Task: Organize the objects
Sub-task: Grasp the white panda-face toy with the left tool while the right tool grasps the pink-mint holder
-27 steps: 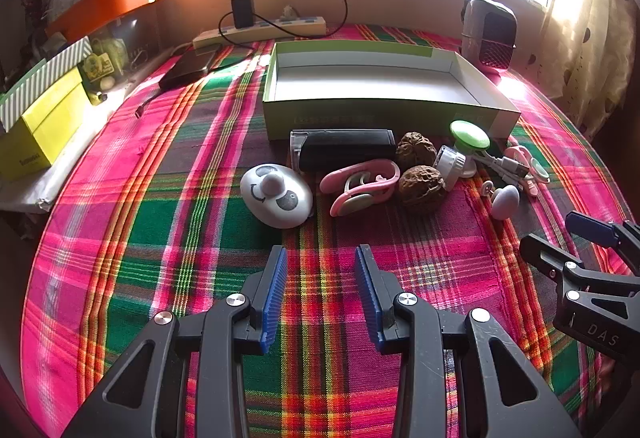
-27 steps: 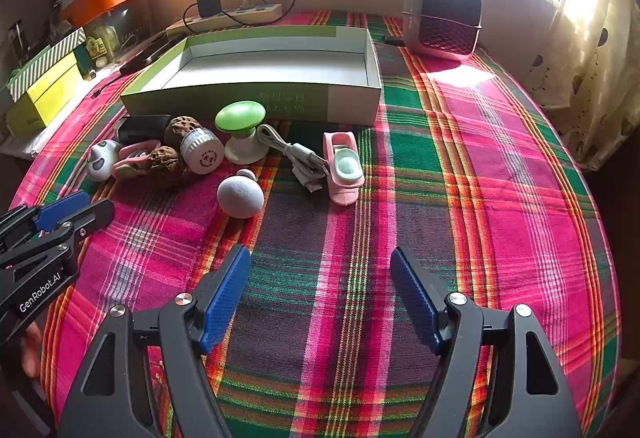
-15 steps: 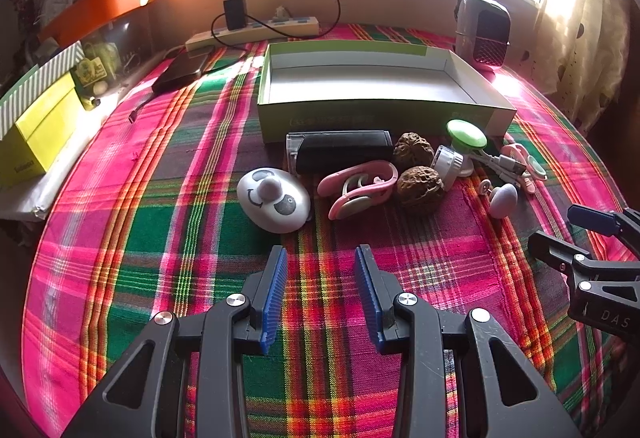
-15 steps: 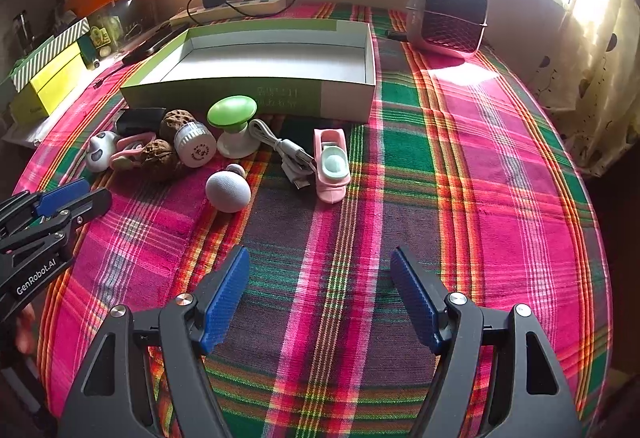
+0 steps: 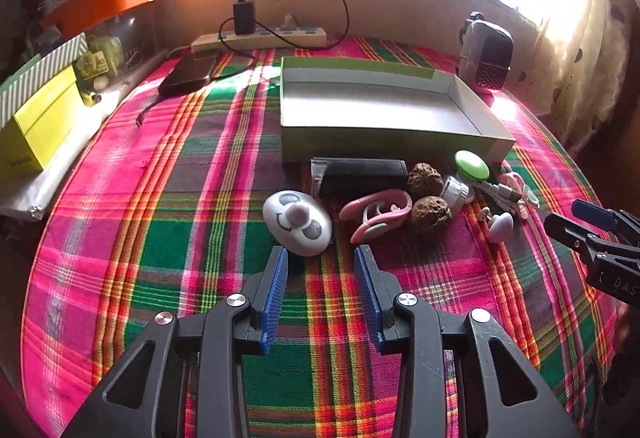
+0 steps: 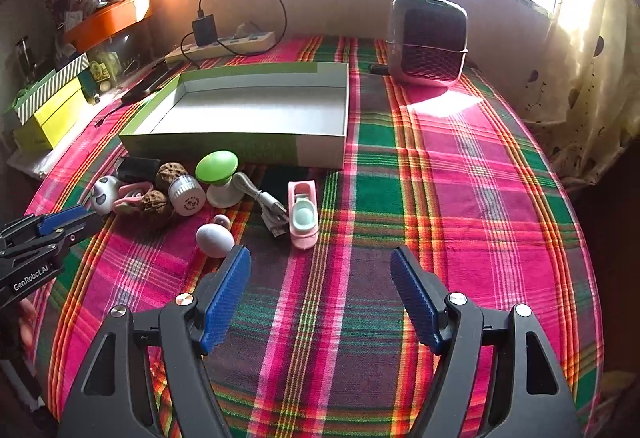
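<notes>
Plaid woven cloth (image 5: 168, 222) under rectangular cardboard box (image 5: 384, 146).

The right gripper (image 6: 320, 270), its blue-padded jaws spread wide with nothing between them, hangs above a pink, green and red plaid tablecloth (image 6: 460, 178), and the black left gripper (image 6: 48, 228) reaches in from the left edge. Ahead lies a shallow, empty green cardboard box (image 6: 248, 148), and along its near wall sit a white panda-faced gadget (image 6: 103, 194), two brown wrinkled walnuts (image 6: 170, 174), a green-capped white knob (image 6: 218, 174), a grey USB cable (image 6: 264, 204) and a pink toy-like case (image 6: 304, 214). A white egg-shaped object (image 6: 214, 238) lies just beside the left fingertip, and a dark mesh-fronted heater (image 6: 428, 42) stands at the back near the wall.
</notes>
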A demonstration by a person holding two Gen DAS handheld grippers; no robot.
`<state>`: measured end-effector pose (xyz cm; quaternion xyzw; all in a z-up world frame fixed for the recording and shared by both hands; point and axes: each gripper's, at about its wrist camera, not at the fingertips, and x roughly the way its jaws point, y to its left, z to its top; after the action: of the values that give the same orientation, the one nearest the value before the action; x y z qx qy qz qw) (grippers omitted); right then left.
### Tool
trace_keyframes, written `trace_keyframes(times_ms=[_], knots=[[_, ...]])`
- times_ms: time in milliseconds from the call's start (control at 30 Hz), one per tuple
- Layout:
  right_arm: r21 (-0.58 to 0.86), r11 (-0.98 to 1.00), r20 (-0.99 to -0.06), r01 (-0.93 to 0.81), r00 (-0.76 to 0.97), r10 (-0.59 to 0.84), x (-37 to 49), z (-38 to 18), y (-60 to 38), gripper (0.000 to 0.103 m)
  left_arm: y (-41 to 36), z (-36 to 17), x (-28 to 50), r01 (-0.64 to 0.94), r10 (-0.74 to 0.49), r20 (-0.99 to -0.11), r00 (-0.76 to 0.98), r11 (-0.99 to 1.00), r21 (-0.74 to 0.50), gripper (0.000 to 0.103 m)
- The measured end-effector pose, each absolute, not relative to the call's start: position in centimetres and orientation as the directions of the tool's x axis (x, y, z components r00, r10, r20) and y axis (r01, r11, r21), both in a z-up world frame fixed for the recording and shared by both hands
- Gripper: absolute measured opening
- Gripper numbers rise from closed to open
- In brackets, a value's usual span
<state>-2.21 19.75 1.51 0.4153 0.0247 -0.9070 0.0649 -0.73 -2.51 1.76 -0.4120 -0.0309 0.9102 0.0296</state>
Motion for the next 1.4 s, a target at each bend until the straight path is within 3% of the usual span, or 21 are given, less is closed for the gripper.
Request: trace_keyframes(times_ms=[600,800,1033,1400], knots=[[0.005,-0.992,-0.767,0.129,-0.635,-0.087,-6.2,0.8,19.8,0.070,-5.0,2.1,-3.2,-0.001,0.127,-0.747,-0.652,-0.986,-0.167,0.033],[0.025,-0.989,-0.775,0.148,-0.622,-0.113,-6.9,0.4,19.7,0.064,-5.1,1.3,-4.3,0.013,0.124,-0.766,-0.631,-0.985,-0.170,0.033],[0.046,-0.988,-0.778,0.145,-0.615,-0.126,-7.4,0.5,20.1,0.049,-5.2,1.1,-5.0,0.010,0.131,-0.772,-0.622,-0.984,-0.176,0.036],[0.022,-0.988,-0.798,0.154,-0.593,-0.110,-7.3,-0.1,19.8,0.047,-4.7,0.9,-5.2,-0.003,0.134,-0.780,-0.611,-0.986,-0.166,0.037]])
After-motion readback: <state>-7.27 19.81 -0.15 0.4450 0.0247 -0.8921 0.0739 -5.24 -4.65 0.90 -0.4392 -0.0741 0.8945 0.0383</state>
